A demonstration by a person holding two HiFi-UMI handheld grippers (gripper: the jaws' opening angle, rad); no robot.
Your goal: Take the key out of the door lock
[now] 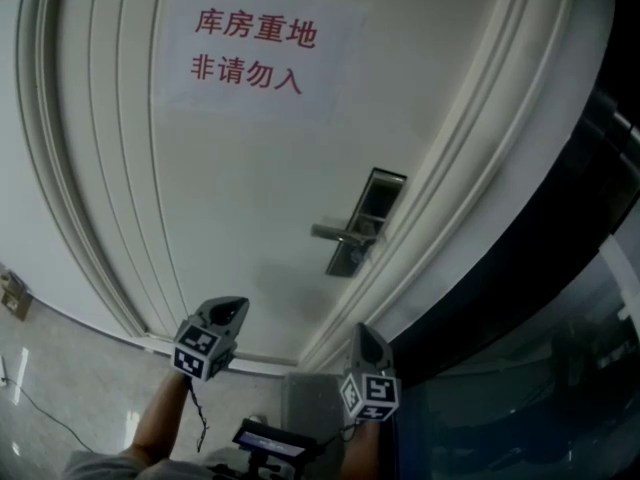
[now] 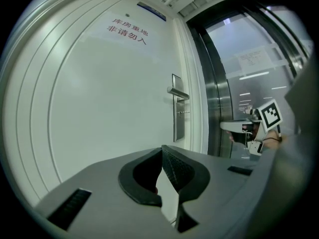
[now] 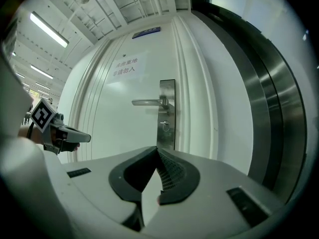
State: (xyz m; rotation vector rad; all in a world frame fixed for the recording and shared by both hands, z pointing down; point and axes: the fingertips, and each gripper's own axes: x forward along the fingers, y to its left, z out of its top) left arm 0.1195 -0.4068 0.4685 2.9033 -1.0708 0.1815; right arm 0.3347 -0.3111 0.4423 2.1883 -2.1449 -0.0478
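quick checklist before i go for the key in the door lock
1. Key in the lock under the handle: ok, visible.
2. Right gripper open enough to take the key: not ok, shut and empty.
3. Right gripper at the key: not ok, well short of the door.
4. Way to the key free: ok, nothing in between.
5. Left gripper out of the way: ok, off to the side, shut, empty.
6. Key turned to its pull-out position: cannot tell.

Office-building corridor, white door (image 1: 250, 168) with taped paper notice (image 1: 255, 53), steel-framed glass partition (image 2: 249, 83), ceiling strip lights (image 3: 47, 29)
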